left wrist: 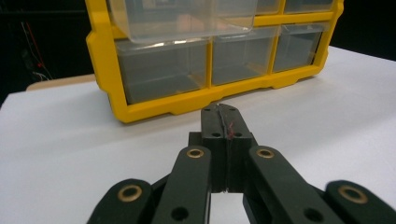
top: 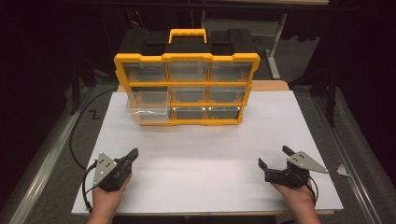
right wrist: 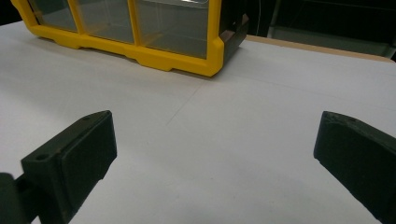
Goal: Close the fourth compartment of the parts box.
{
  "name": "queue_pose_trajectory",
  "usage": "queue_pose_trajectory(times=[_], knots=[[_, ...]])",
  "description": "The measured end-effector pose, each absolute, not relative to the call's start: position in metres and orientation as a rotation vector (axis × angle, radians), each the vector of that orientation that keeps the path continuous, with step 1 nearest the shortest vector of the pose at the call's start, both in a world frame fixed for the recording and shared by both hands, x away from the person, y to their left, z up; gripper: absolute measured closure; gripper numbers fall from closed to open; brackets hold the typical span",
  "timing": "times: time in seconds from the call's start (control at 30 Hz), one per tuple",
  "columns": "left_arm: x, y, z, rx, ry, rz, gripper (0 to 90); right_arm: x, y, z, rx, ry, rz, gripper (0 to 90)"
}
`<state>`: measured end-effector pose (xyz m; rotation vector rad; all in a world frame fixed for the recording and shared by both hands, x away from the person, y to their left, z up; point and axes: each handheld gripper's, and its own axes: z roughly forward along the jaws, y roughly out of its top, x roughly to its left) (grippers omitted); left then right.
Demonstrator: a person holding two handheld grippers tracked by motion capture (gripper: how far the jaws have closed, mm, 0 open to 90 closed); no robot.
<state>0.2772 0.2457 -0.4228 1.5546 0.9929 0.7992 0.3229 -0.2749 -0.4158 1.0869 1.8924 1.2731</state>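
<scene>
From the high view, the yellow organizer [top: 187,88] is standing upright at the far end of the white counter [top: 205,158], one clear drawer [top: 148,109] at its left side pulled out toward the person, likely for access. Both tools are resting well short of the organizer. In the left gripper view, the left tool [left wrist: 223,112] is clenched on nothing, pointing at the organizer's base. In the right gripper view, the right tool [right wrist: 215,154] is sitting released, its jaws wide apart and empty, probably readied for reaching the organizer.

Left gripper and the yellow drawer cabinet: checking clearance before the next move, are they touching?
Apart. In the left gripper view, bare white table lies between the shut left gripper and the cabinet.
</scene>
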Motion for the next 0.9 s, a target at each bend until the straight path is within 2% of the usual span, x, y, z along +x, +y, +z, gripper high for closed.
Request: queue_pose_trajectory(times=[0.27, 0.47, 0.9], knots=[[0.278, 0.238, -0.416, 1.553, 0.963, 0.790, 89.8, 0.323, -0.272, -0.416, 1.085, 1.897, 1.273, 0.7], [0.286, 0.235, -0.405, 1.541, 1.006, 0.765, 89.7, 0.324, -0.271, -0.417, 1.085, 1.897, 1.273, 0.7], [0.313, 0.224, -0.390, 1.462, 1.060, 0.809, 89.9, 0.325, -0.270, -0.417, 1.080, 1.904, 1.278, 0.7]])
